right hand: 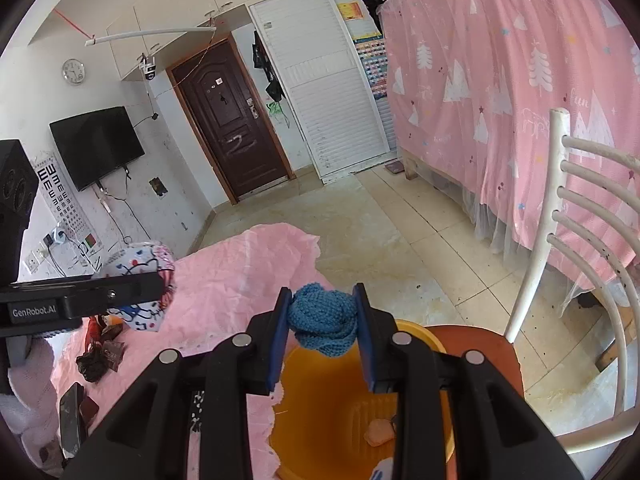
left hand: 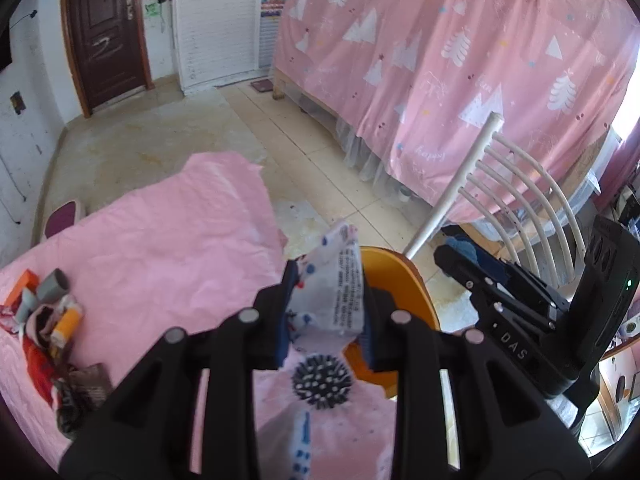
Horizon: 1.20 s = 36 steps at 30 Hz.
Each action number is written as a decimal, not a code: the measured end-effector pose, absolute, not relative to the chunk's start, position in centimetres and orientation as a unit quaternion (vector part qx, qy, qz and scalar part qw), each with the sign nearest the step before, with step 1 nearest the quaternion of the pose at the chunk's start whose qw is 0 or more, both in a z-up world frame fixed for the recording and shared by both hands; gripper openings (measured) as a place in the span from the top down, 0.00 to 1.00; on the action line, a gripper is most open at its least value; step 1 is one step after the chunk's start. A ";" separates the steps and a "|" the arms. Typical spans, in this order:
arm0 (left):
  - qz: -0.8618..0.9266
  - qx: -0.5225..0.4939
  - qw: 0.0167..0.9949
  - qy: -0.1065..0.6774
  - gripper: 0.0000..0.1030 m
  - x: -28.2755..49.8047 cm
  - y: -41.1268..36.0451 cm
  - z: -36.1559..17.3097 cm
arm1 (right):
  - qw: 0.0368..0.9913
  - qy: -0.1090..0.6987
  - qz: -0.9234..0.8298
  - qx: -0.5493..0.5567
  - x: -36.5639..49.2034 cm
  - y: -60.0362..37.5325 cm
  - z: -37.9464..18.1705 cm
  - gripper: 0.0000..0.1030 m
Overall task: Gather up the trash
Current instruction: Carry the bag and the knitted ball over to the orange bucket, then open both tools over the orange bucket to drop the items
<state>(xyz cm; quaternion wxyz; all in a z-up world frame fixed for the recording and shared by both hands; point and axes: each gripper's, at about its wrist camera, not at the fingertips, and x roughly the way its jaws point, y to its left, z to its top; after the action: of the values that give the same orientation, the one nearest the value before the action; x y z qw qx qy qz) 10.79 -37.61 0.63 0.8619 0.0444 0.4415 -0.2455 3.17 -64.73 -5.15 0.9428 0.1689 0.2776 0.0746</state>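
The left gripper (left hand: 326, 312) is pinching a crumpled printed wrapper (left hand: 340, 280) between nearly closed jaws, above the near edge of the pink cloth (left hand: 168, 248) and just short of the orange bin (left hand: 404, 292). The right gripper (right hand: 322, 320) is clamping a blue knitted wad (right hand: 323, 318) over the bin's mouth (right hand: 332, 400); something small and pale is already lying inside, though it is too blurred to name. The wrapper is hanging loosely, so if let go early it is likely to land on the cloth or the chair (right hand: 532, 264), not in the bin. The two grippers are working close together and may be knocking each other. More litter (left hand: 52, 320) is waiting at the cloth's far side, well apart from the bin.
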 end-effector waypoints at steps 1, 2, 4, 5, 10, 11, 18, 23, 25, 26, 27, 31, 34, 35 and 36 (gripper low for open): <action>-0.248 0.045 0.860 0.443 0.75 10.8 -38.0 0.5 | 0.942 0.278 0.075 0.171 3.1 -64.9 -5.3 0.80; -0.252 0.047 0.858 0.445 0.75 10.8 -38.5 0.3 | 0.942 0.278 0.075 0.174 3.1 -65.2 -5.4 0.80; -0.259 0.046 0.854 0.449 0.73 11.0 -39.6 -0.1 | 0.940 0.279 0.074 0.180 3.0 -65.5 -5.7 0.80; -0.262 0.043 0.852 0.451 0.68 11.1 -40.0 -0.3 | 0.940 0.279 0.074 0.183 2.9 -65.8 -5.8 0.80; -0.260 0.042 0.850 0.457 0.46 11.4 -41.2 -0.6 | 0.937 0.283 0.075 0.190 2.8 -66.1 -6.2 0.79; -0.259 0.043 0.850 0.456 0.46 11.3 -41.2 -0.6 | 0.937 0.285 0.075 0.190 2.8 -66.0 -6.2 0.78; -0.257 0.037 0.855 0.449 0.46 10.9 -39.9 0.4 | 0.938 0.284 0.071 0.184 3.3 -65.4 -5.9 0.49; -0.252 0.029 0.862 0.438 0.46 10.5 -37.7 1.5 | 0.940 0.283 0.075 0.177 3.8 -64.1 -5.0 0.48; -0.249 0.019 0.867 0.432 0.46 10.5 -36.6 2.2 | 0.941 0.282 0.079 0.170 4.0 -63.3 -4.5 0.47; -0.247 0.014 0.868 0.429 0.46 10.5 -36.0 2.5 | 0.941 0.282 0.082 0.165 4.1 -62.6 -4.1 0.47; -0.246 0.010 0.870 0.428 0.46 10.5 -35.5 2.7 | 0.942 0.281 0.085 0.161 4.3 -62.0 -3.6 0.47; -0.245 -0.005 0.875 0.417 0.46 10.3 -33.0 3.8 | 0.945 0.277 0.093 0.148 4.3 -59.6 -2.3 0.47; -0.242 -0.015 0.878 0.411 0.46 10.2 -31.1 4.3 | 0.945 0.279 0.099 0.139 4.6 -57.8 -1.6 0.47; -0.240 -0.020 0.880 0.408 0.46 10.1 -30.2 4.5 | 0.945 0.279 0.101 0.135 4.6 -57.2 -1.4 0.46; -0.237 -0.024 0.882 0.405 0.46 10.1 -29.3 4.8 | 0.945 0.281 0.104 0.130 4.8 -56.3 -1.1 0.45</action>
<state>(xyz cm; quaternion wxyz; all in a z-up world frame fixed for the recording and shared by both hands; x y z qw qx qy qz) 10.13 -29.29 4.77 0.8825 -0.0242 0.4053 -0.2375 4.80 -56.31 -1.12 0.9454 0.1297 0.2806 0.1038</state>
